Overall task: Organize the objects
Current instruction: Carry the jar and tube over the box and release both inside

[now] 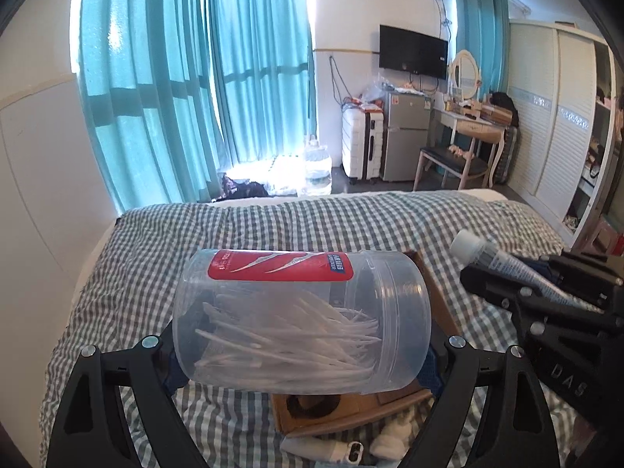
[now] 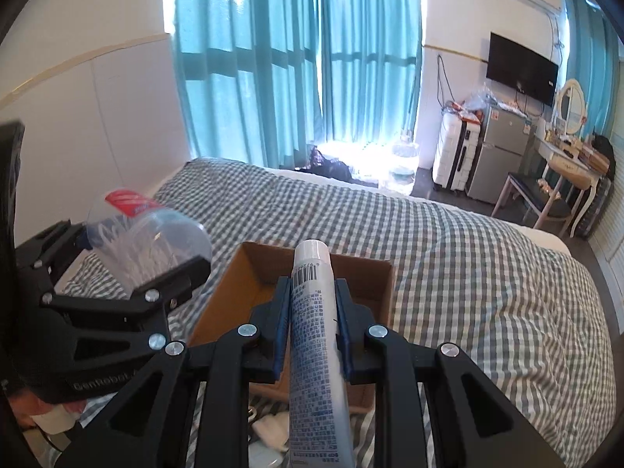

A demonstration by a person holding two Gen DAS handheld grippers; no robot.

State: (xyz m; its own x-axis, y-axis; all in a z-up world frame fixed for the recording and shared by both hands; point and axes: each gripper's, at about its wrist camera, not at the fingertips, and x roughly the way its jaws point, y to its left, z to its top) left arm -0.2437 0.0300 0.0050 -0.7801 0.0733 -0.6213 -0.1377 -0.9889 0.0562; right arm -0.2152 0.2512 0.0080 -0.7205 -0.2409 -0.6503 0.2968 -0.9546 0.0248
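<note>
Currently, a clear jar (image 1: 300,319) of white picks is being gripped sideways by the left claw (image 1: 304,345), and a tube (image 2: 314,335) is being clamped by the right claw (image 2: 312,312), above the cardboard box (image 2: 384,292) on the bed (image 2: 487,273).

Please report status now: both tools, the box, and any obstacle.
Left tool shut on clear jar of picks. Right tool shut on white tube. Both above open cardboard box on checked bed. Nothing blocking the box.
</note>
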